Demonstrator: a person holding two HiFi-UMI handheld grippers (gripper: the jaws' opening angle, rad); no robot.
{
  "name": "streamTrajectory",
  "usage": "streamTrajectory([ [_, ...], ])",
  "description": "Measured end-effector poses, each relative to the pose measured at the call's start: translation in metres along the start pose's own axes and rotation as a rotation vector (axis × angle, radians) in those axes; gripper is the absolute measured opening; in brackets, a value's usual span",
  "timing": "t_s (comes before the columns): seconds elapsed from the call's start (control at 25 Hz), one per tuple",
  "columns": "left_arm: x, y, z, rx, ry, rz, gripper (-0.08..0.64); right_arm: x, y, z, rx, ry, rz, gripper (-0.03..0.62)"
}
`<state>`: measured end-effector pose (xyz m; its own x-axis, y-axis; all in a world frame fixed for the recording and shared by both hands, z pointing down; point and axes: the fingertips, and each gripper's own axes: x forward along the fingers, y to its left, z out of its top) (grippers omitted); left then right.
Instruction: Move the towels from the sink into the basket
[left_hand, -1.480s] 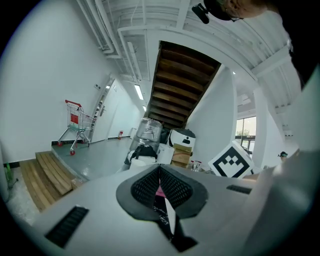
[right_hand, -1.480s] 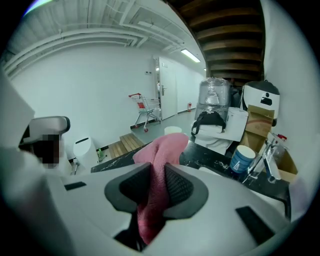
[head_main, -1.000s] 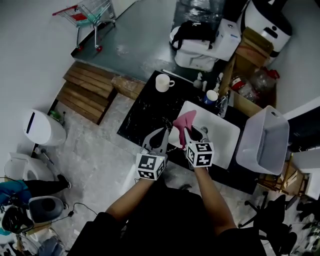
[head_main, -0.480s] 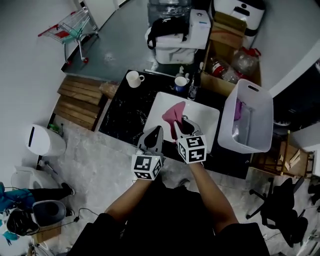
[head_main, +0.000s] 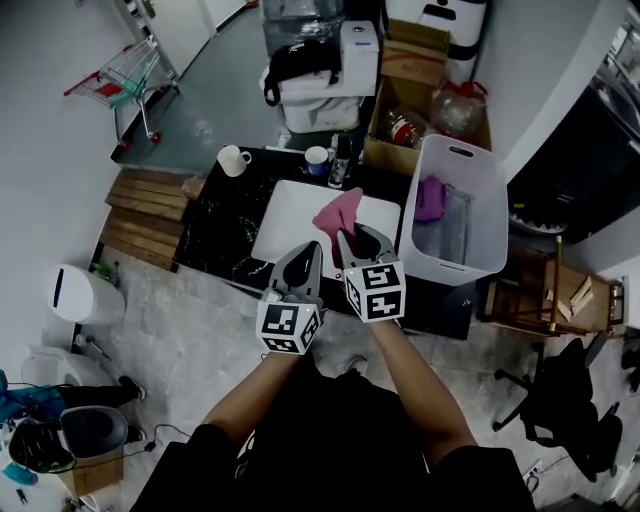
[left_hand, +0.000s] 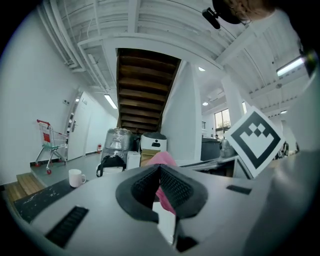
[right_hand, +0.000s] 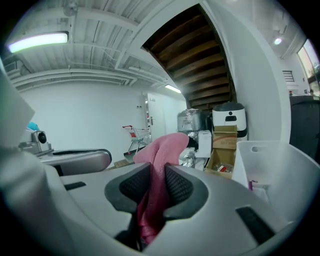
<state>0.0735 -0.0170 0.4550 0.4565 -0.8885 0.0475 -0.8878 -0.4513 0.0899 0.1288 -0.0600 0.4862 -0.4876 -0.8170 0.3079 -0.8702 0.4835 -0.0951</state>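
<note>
At the left, near the table's (head_main: 215, 232) front edge, the left gripper (head_main: 310, 255) points level with its jaws pressed together on nothing. I judge it is only riding alongside its partner. Just to its right, the right gripper (head_main: 357, 240) angles a little downward, its jaws clamped on the pink towel (head_main: 338, 212), which is lifted clear above the sink (head_main: 285, 218) so the cloth drapes free. Further right stands the basket (head_main: 494, 212), with a purple towel (head_main: 430, 198) already inside.

Soft pink cloth towel (right_hand: 159, 150), matt black ribbed rubber lining smooth grey plastic fingers (right_hand: 180, 187), smooth white plastic basket (head_main: 445, 270), glossy white sink (head_main: 285, 225), polished black veined stone surface (head_main: 215, 235), rough wooden pallet (head_main: 140, 215), brown cardboard box (head_main: 415, 45).
</note>
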Motion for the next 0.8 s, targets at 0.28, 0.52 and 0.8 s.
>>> streamTrajectory([
  [0.28, 0.013, -0.047, 0.012, 0.03, -0.029, -0.08, 0.014, -0.04, -0.036, 0.01, 0.008, -0.052, -0.082, 0.097],
  [0.52, 0.042, -0.071, 0.02, 0.021, -0.037, -0.16, 0.014, -0.065, -0.072, 0.02, 0.0, -0.074, -0.177, 0.097],
  [0.8, 0.086, -0.093, 0.021, -0.001, -0.044, -0.257, 0.014, -0.072, -0.118, 0.037, -0.003, -0.083, -0.288, 0.098],
])
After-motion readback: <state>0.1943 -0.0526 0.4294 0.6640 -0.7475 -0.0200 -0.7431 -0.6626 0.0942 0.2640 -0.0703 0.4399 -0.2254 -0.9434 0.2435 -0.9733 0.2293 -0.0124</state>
